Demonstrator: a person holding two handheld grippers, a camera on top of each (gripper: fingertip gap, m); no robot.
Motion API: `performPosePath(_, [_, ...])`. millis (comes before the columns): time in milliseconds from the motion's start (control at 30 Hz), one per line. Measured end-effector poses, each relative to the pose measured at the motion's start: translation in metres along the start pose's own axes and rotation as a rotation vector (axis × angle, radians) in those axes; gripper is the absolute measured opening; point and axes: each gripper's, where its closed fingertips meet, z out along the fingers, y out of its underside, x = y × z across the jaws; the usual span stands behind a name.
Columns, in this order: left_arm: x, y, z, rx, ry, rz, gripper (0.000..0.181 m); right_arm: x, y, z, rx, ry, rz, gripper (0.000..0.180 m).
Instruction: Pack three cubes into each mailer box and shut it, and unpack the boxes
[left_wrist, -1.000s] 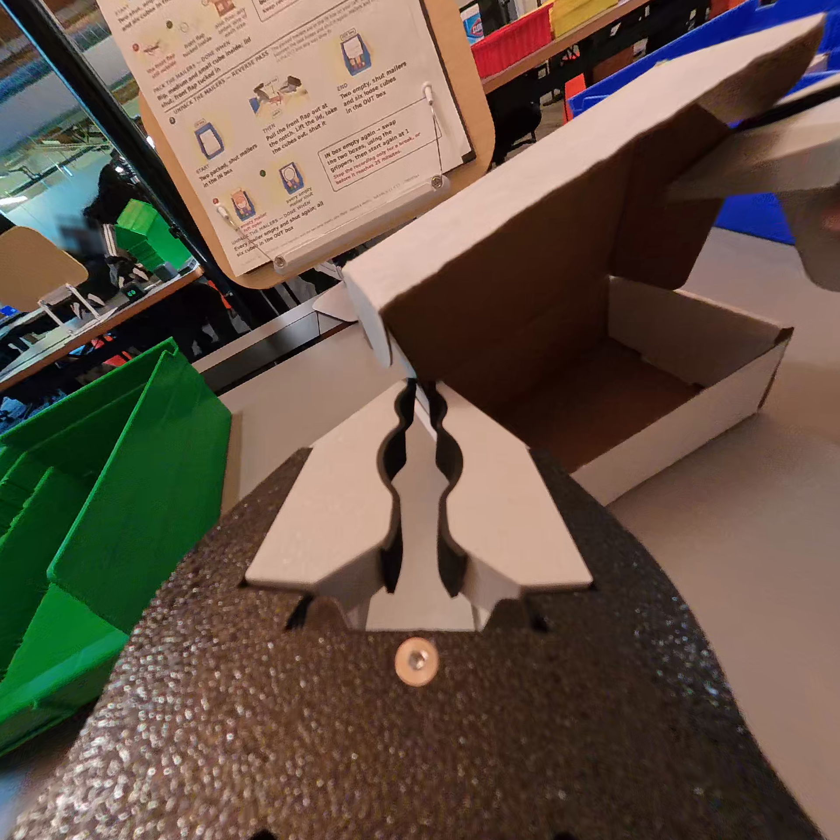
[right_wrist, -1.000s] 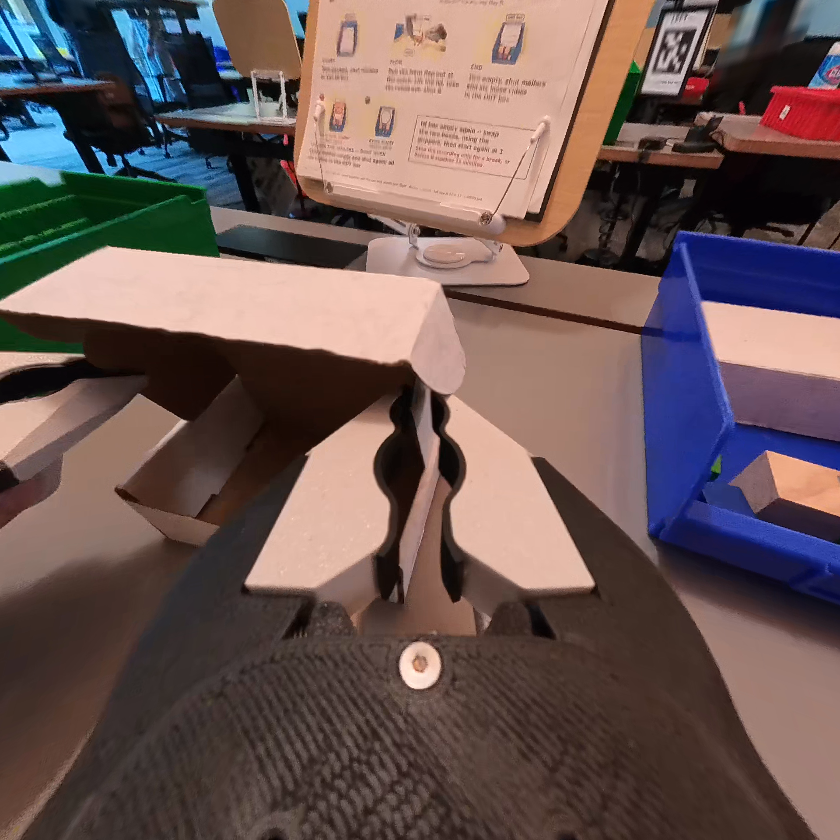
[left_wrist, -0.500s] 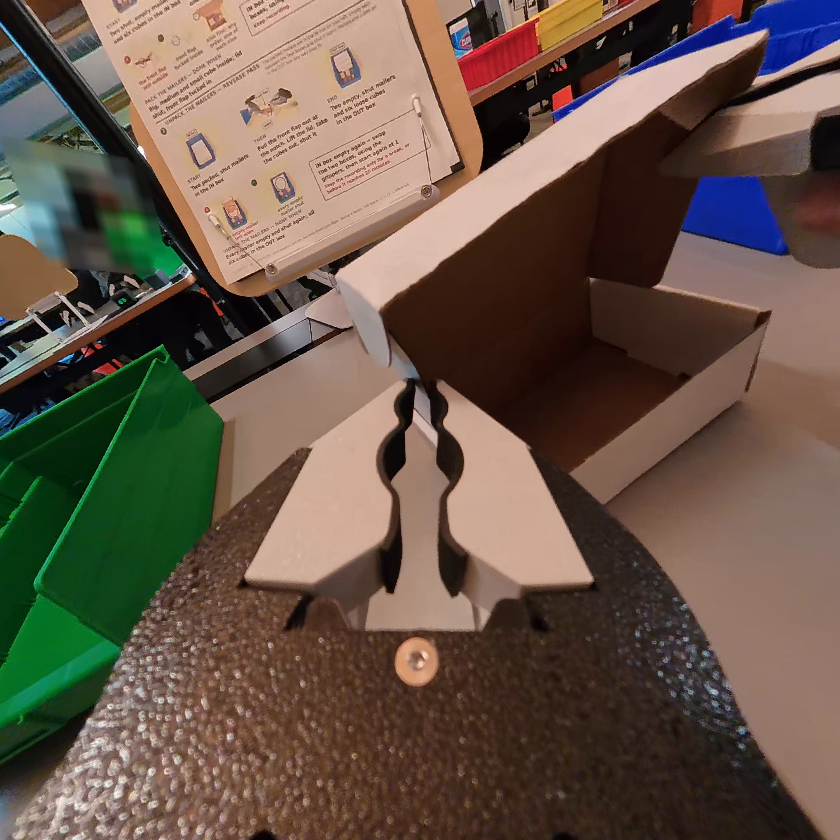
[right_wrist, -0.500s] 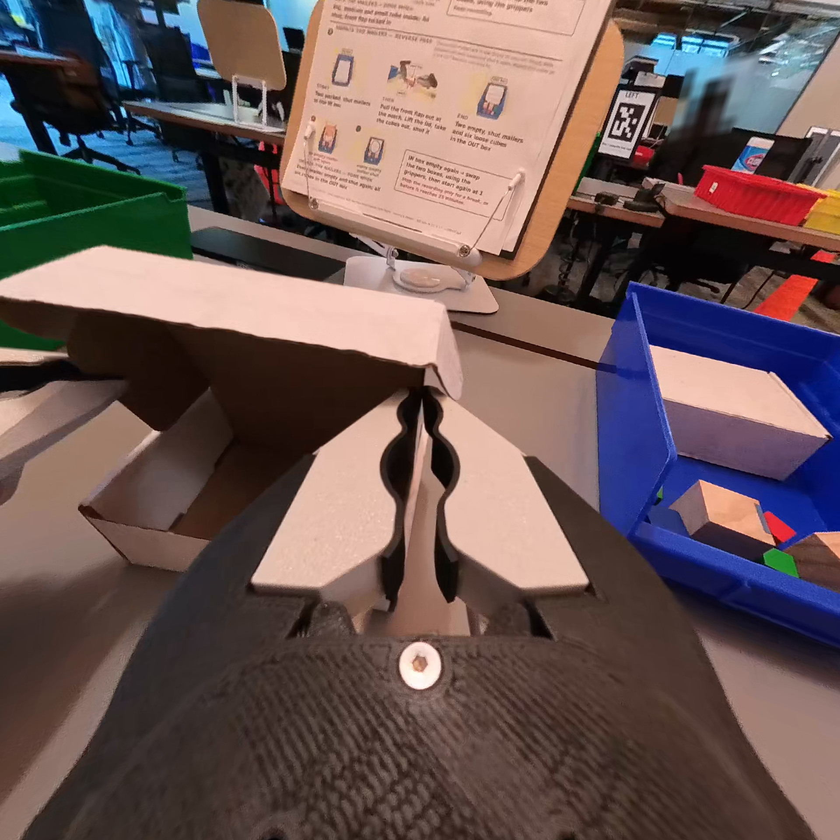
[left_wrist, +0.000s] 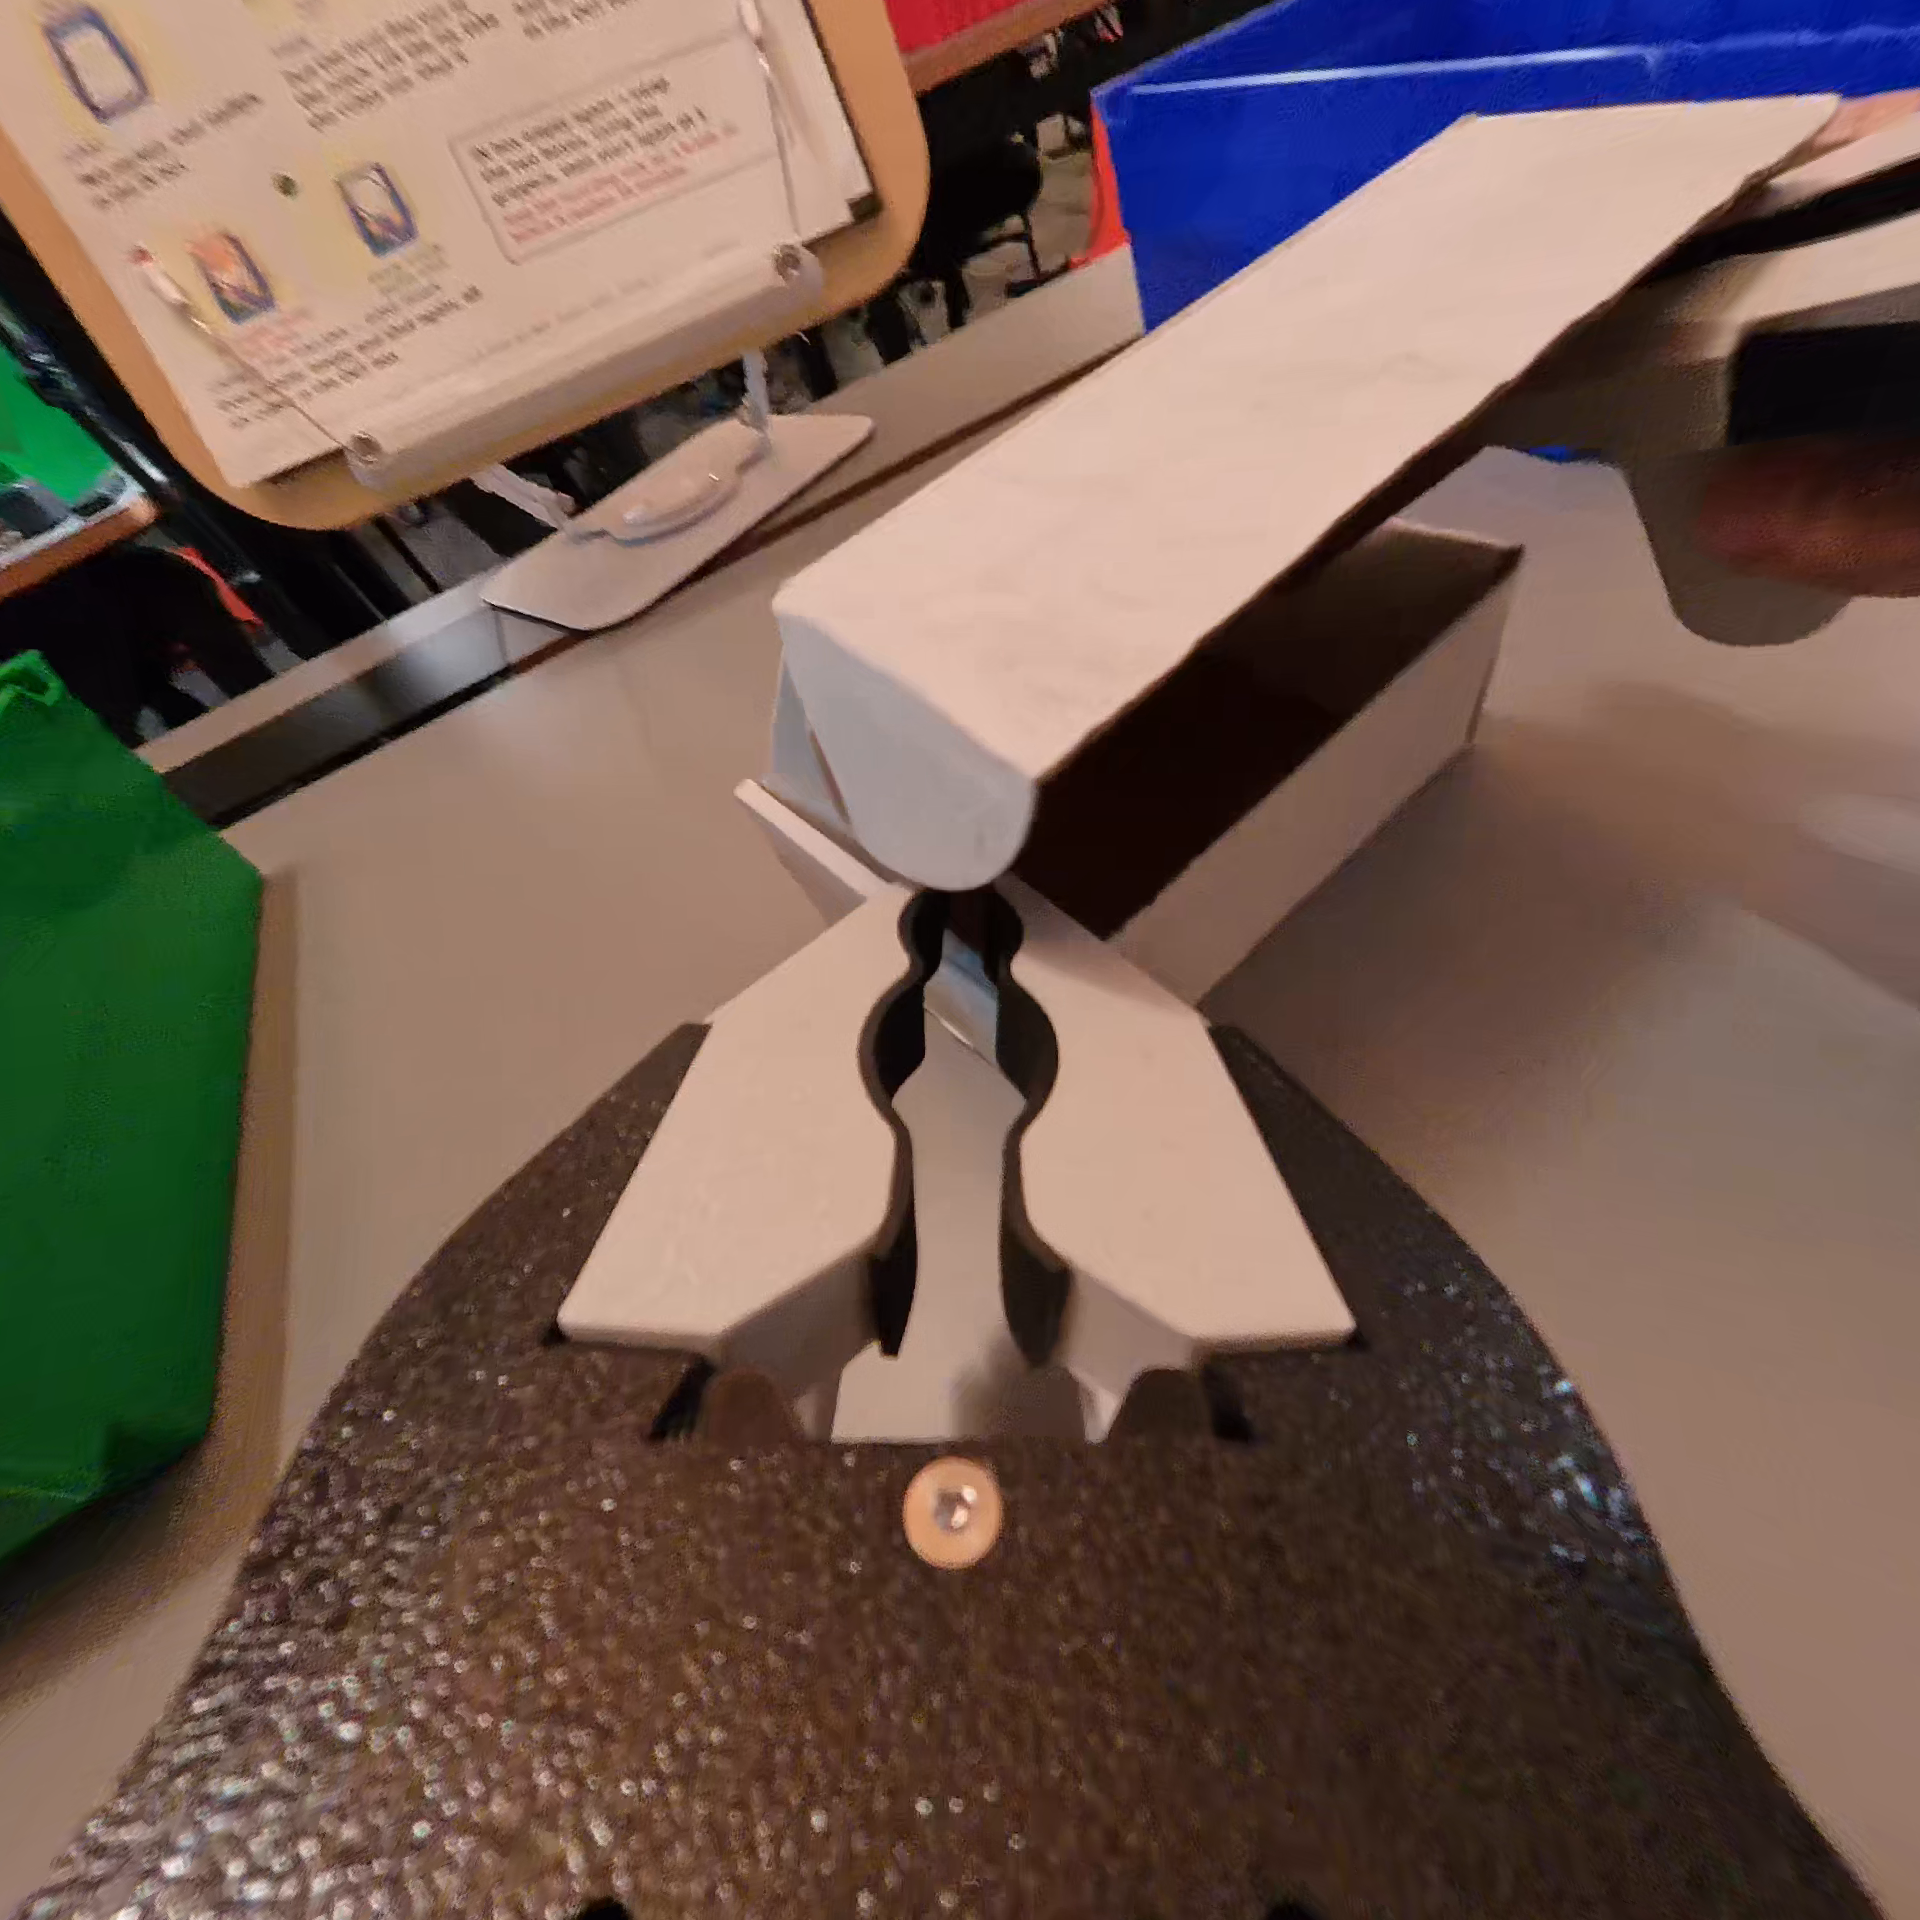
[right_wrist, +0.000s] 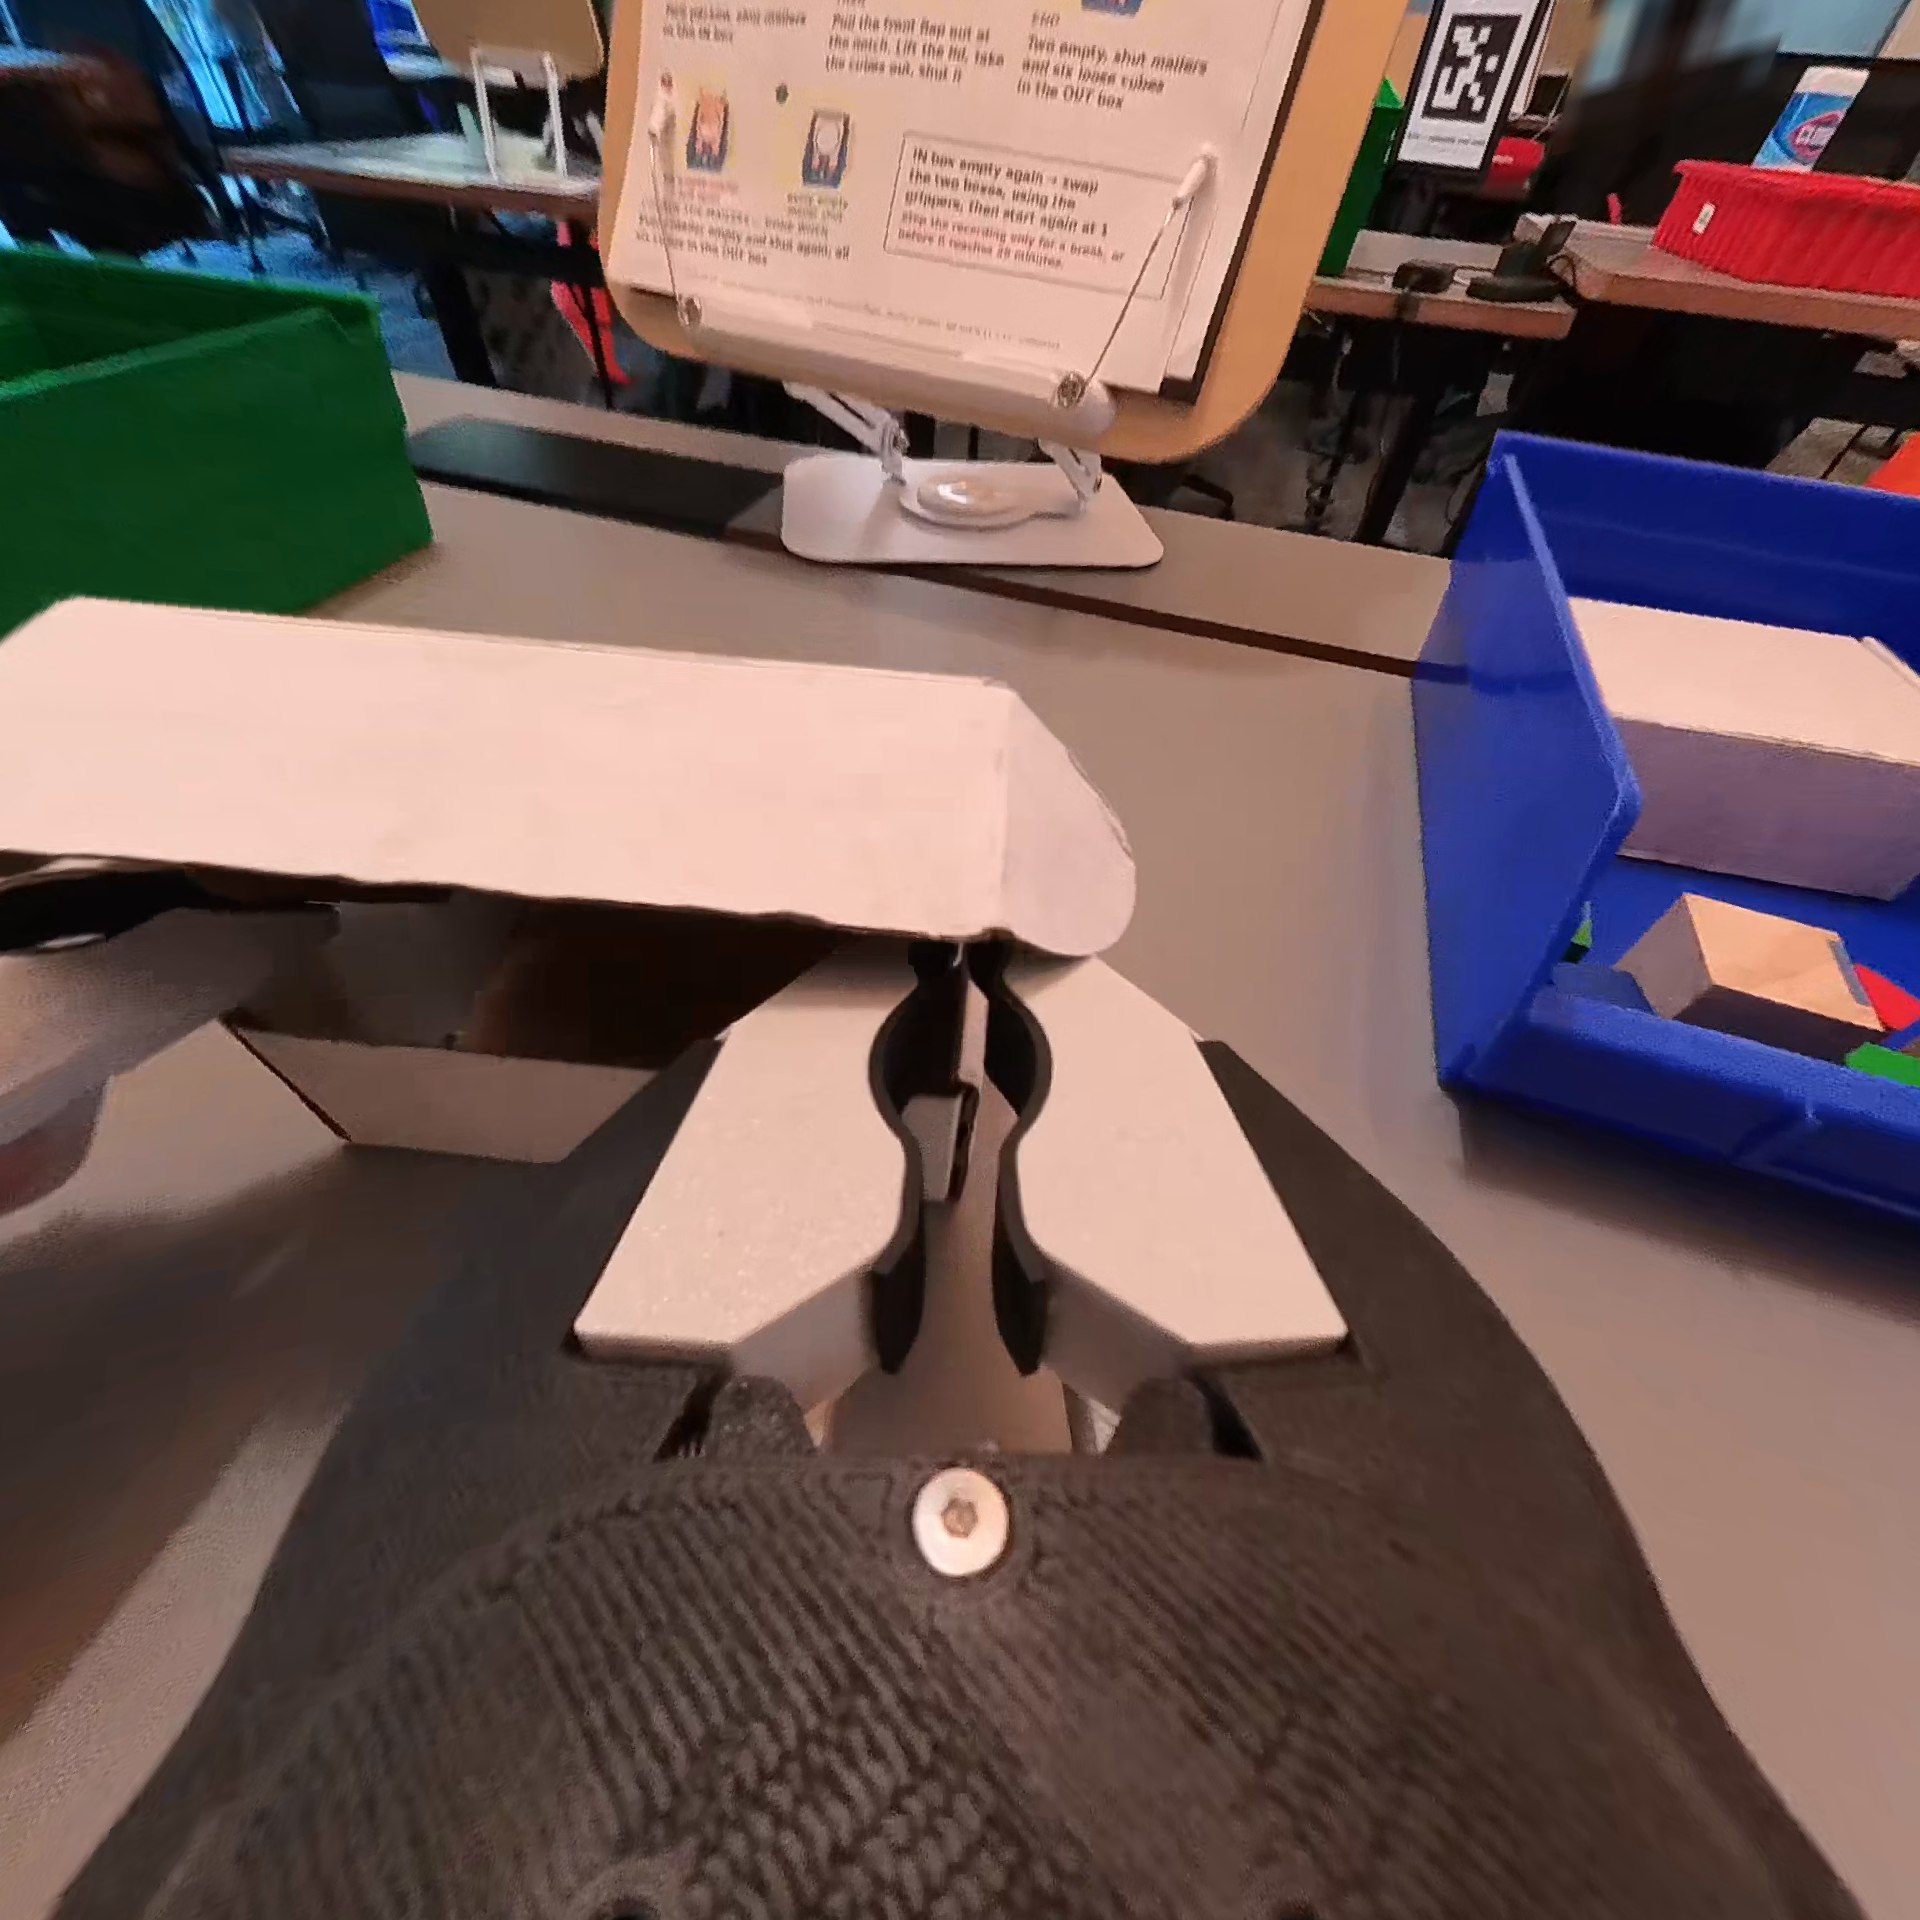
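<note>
Box (left_wrist: 1340, 748) mid-tabletop, lid (right_wrist: 520, 758) nearly down | left tool (left_wrist: 961, 935) clamped on one lid side flap, right tool (right_wrist: 961, 971) on the other | likely steering both flaps inside the walls to shut it

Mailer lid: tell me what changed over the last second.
The lid swung down from raised well open to nearly flat over the box, leaving a narrow gap. Both grippers came down with it. The left gripper and right gripper stayed shut on the lid's end flaps, one at each end. The box stayed on the table, with no cubes visible inside.
</note>
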Motion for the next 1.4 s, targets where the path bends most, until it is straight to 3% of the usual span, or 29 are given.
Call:
performPosePath(200, [0.019,0.01,-0.026,-0.009,0.149,0.021,0.021,-0.003,0.02,-0.002,-0.041,0.04,-0.112,0.0])
performPosePath(367, [0.029,0.031,-0.068,-0.112,0.416,0.156,0.009,-0.007,0.027,-0.006,-0.052,0.033,-0.267,0.004])
performPosePath(433, [0.02,0.007,-0.083,-0.015,0.48,0.072,0.0,-0.006,0.03,-0.011,-0.058,0.042,-0.316,0.016])
performPosePath(533, [-0.009,-0.044,-0.093,0.164,0.513,-0.152,0.0,-0.002,0.028,-0.024,-0.02,0.073,-0.358,0.03])
performPosePath(600, [-0.03,-0.06,-0.081,0.194,0.5,-0.217,0.0,-0.003,0.023,-0.03,0.025,0.081,-0.408,0.033])
performPosePath(667, [-0.036,-0.061,-0.057,0.114,0.544,-0.256,0.0,0.0,0.019,-0.033,0.057,0.12,-0.498,0.035])
performPosePath(833, [-0.018,-0.08,-0.012,-0.062,0.931,-0.642,0.0,-0.004,0.012,-0.038,0.116,0.211,-0.751,0.05])
performPosePath(933, [-0.012,-0.061,0.011,-0.294,1.008,-0.743,0.0,-0.012,0.011,-0.042,0.151,0.22,-0.834,0.05])
performPosePath(1067, [-0.015,-0.031,0.033,-0.451,0.947,-0.764,0.0,-0.023,0.003,-0.043,0.202,0.219,-0.977,0.051])
performPosePath(1167, [-0.02,-0.024,0.038,-0.445,0.939,-0.797,0.0,-0.026,-0.009,-0.041,0.22,0.295,-1.123,0.054])
performPosePath(1400, [-0.016,-0.011,0.038,-0.421,0.863,-0.544,0.0,-0.034,-0.021,-0.06,0.33,0.35,-1.124,0.06])
